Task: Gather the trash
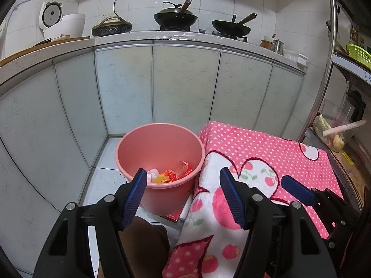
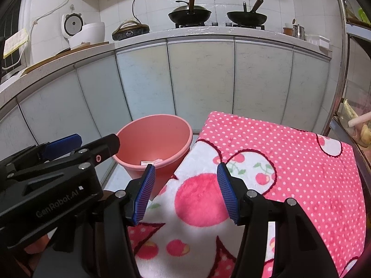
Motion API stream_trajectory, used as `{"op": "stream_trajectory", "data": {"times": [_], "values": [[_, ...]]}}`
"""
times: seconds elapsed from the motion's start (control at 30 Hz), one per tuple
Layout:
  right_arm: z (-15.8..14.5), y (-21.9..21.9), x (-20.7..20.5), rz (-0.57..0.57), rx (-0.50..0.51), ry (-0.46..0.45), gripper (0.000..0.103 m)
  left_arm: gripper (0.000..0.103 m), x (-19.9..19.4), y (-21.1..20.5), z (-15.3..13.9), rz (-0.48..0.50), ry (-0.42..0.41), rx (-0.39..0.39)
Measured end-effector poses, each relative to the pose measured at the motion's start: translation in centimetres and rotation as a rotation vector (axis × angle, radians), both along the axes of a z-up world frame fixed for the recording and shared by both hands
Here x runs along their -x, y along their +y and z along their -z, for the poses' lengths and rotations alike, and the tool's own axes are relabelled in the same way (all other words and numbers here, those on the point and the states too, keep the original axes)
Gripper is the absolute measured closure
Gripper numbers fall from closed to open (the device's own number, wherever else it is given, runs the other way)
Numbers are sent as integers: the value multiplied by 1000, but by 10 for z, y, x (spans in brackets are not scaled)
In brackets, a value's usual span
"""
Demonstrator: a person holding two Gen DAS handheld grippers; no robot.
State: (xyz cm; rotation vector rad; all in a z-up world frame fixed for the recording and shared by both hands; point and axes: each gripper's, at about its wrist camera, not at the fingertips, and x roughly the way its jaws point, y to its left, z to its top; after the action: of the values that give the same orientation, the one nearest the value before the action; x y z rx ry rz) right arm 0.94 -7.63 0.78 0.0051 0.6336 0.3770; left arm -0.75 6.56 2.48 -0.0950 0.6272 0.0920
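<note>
The pink bucket [image 1: 160, 157], centre frame on the floor, already holds wrappers [image 1: 171, 173] (red, yellow and clear ones). The cherry-print cloth [image 1: 266, 153] at right shows no trash left on it, so collection looks nearly or fully done. The left gripper [image 1: 183, 197] and right gripper [image 2: 185, 192] both have fingers apart, holding nothing.

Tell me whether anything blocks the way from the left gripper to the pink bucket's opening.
Nothing visible does. The left gripper hangs with open, empty jaws just short of the pink bucket, whose mouth is uncovered; wrappers lie at its bottom.
</note>
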Motion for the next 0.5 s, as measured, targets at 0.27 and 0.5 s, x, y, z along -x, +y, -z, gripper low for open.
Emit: {"op": "stream_trajectory", "data": {"times": [0.27, 0.5], "values": [[1, 2, 2, -1, 6, -1, 47, 39, 2, 5, 0, -1, -3, 5], [2, 2, 3, -3, 10, 2, 47, 39, 2, 6, 0, -3, -2, 7]]}}
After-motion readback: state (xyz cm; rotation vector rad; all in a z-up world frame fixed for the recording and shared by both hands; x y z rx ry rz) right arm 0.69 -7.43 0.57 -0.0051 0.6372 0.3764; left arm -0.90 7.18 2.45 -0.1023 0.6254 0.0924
